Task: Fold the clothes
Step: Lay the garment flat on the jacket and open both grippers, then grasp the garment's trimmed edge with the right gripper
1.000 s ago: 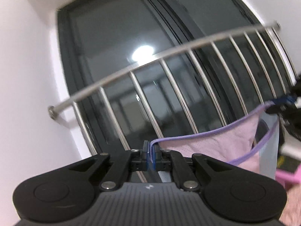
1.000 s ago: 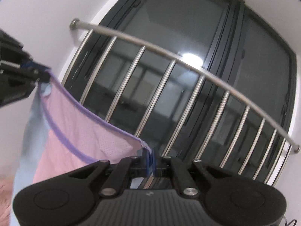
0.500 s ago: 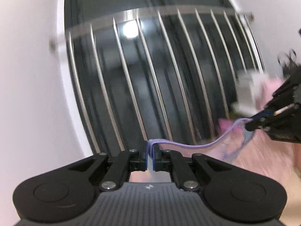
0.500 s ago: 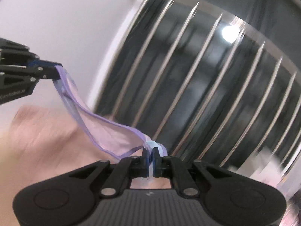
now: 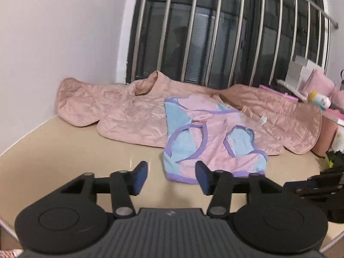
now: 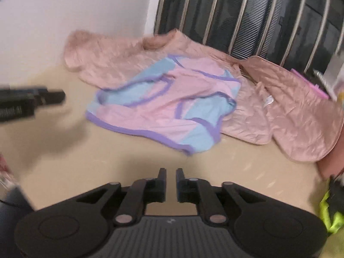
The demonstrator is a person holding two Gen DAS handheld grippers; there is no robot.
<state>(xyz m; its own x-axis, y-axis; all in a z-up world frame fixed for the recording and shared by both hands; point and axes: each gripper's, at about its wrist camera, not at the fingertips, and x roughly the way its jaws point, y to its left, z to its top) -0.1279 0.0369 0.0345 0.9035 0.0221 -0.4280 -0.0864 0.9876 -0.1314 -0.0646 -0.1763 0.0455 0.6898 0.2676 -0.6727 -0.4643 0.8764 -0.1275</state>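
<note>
Before both opening tools, garment (image 6: 163,107) edge unheld.

Pink quilt (image 5: 133,116) below window bars (image 5: 217,32)

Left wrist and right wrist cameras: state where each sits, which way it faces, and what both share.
Left wrist: on the left gripper, facing forward and slightly down at the pink, blue and purple-trimmed top; its jaws are opening, nothing between them; the right gripper's tip shows at right.
Right wrist: on the right gripper, angled down at the top; jaws opening, empty; left gripper at left.
Shared: top, pink quilted blanket, beige floor, metal window bars.
</note>
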